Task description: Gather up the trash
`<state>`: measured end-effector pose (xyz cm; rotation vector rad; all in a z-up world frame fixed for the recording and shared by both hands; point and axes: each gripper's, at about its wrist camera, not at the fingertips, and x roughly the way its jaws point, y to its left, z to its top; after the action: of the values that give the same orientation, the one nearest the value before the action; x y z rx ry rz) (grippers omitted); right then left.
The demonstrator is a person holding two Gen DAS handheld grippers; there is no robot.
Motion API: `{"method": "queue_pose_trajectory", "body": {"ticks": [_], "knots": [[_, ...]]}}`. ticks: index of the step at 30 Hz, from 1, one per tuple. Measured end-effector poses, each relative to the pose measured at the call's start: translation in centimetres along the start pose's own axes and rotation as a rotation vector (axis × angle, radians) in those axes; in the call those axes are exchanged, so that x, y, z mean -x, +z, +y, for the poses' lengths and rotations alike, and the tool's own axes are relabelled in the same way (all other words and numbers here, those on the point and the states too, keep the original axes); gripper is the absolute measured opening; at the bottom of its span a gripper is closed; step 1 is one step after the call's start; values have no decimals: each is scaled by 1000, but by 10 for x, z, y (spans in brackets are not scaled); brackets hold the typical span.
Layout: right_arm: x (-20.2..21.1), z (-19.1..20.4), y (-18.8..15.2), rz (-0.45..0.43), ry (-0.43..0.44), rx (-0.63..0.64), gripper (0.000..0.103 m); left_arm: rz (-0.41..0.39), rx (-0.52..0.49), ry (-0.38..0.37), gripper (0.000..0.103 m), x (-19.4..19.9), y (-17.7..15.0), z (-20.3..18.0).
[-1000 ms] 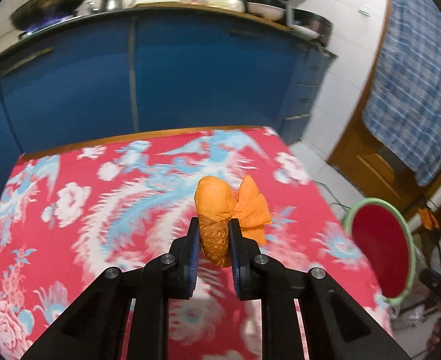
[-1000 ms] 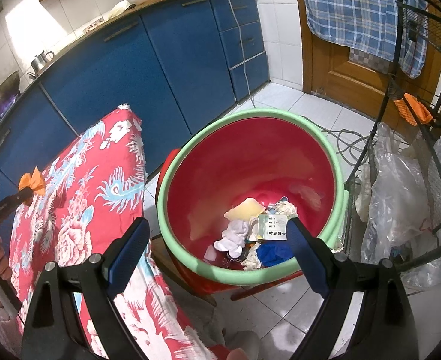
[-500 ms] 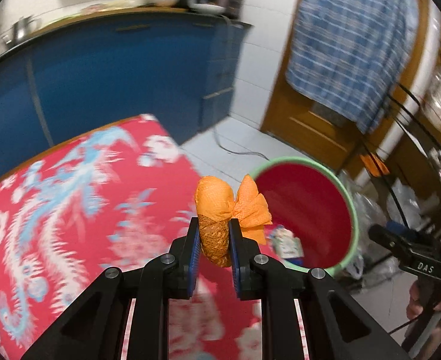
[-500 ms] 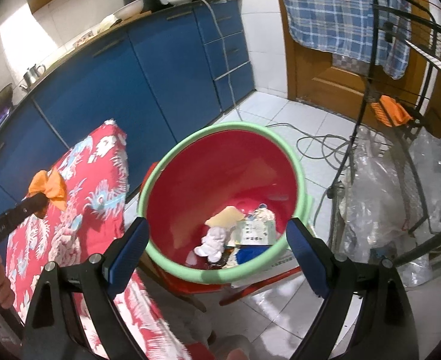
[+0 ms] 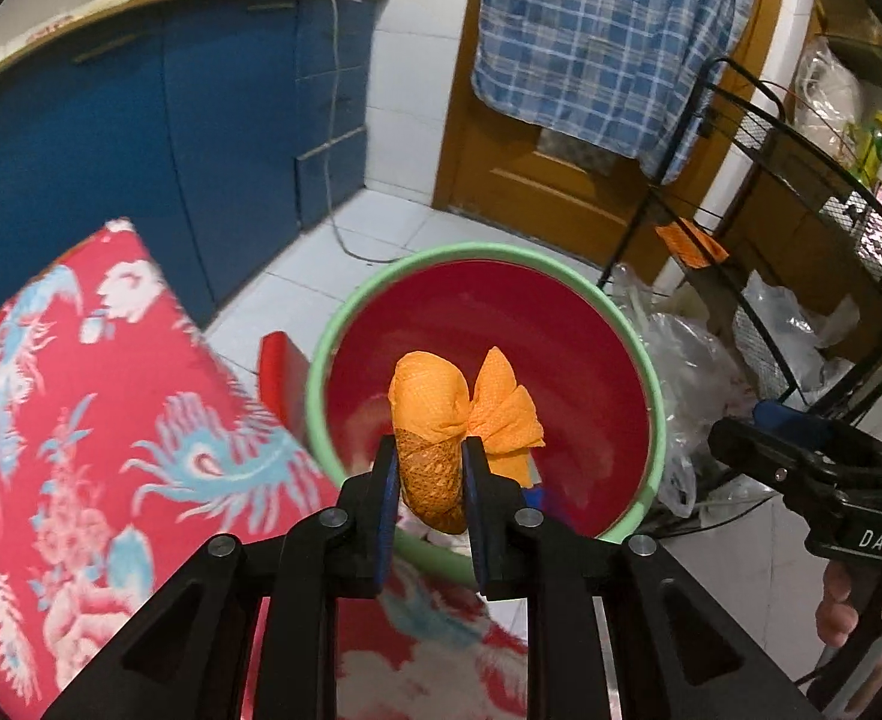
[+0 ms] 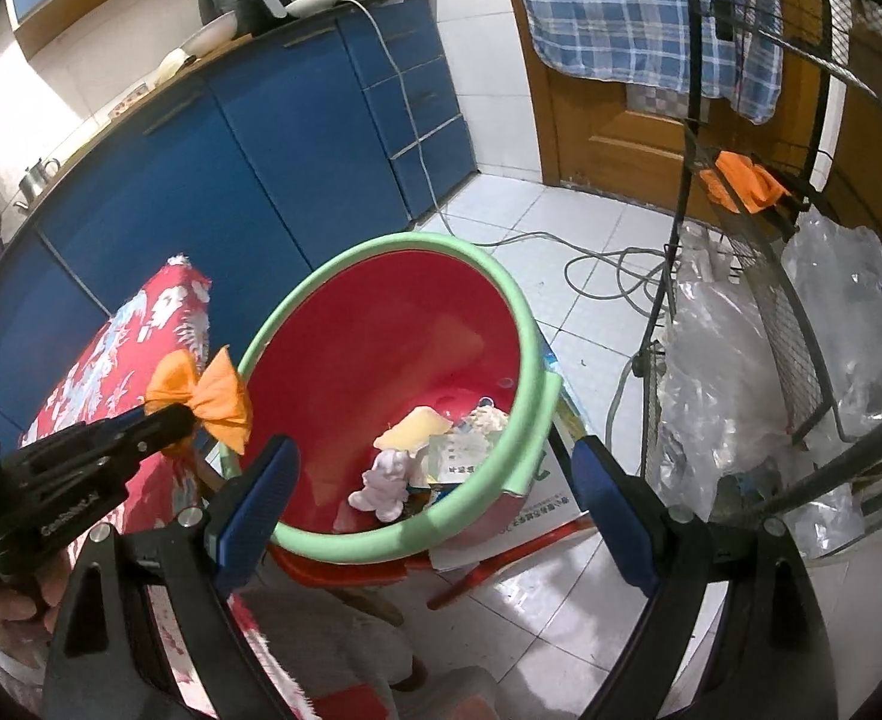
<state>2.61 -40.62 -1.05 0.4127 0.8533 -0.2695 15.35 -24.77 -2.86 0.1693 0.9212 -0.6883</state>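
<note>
My left gripper (image 5: pixel 426 480) pinches a crumpled orange paper wad (image 5: pixel 453 414) between its blue pads, and the jaws are opening slightly. It hangs just over the near rim of a red bin with a green rim (image 5: pixel 381 282). In the right wrist view the orange wad (image 6: pixel 213 396) sits at the bin's left rim (image 6: pixel 345 258), over the edge of the red floral tablecloth (image 6: pixel 135 336). Paper trash (image 6: pixel 423 456) lies in the bin's bottom. My right gripper (image 6: pixel 432 450) stands wide open above the bin's near side, holding nothing. It also shows at the right of the left wrist view (image 5: pixel 759 420).
The bin rests on a red stool (image 6: pixel 501 558) beside the cloth-covered table (image 5: pixel 81 420). A black wire rack (image 6: pixel 741 180) with plastic bags (image 6: pixel 801 360) stands right of the bin. Blue cabinets (image 5: pixel 141 120) line the back, and a cable (image 6: pixel 609 264) runs across the tiled floor.
My left gripper swung right off the table with the orange wad, ending over the bin's rim. The right gripper shifted a little, so the bin sits more to the left in its view.
</note>
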Motion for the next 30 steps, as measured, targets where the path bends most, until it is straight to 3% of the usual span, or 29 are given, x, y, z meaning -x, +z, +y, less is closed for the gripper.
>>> {"method": "queue_pose_trajectory", "body": {"ticks": [5, 9, 18, 22, 30], "knots": [[-3, -6, -1, 5, 0, -13, 91, 15, 3, -13, 24, -4, -1, -3], [-1, -6, -2, 2, 6, -14, 91, 7, 0, -8, 34, -1, -1, -6], [10, 14, -6, -23, 17, 35, 91, -18, 71, 42, 35, 28, -12, 13], [18, 31, -9, -42, 32, 77, 92, -27, 112, 82, 35, 44, -20, 25], [33, 72, -21, -69, 88, 161, 92, -74, 173, 234, 35, 89, -43, 51]]}}
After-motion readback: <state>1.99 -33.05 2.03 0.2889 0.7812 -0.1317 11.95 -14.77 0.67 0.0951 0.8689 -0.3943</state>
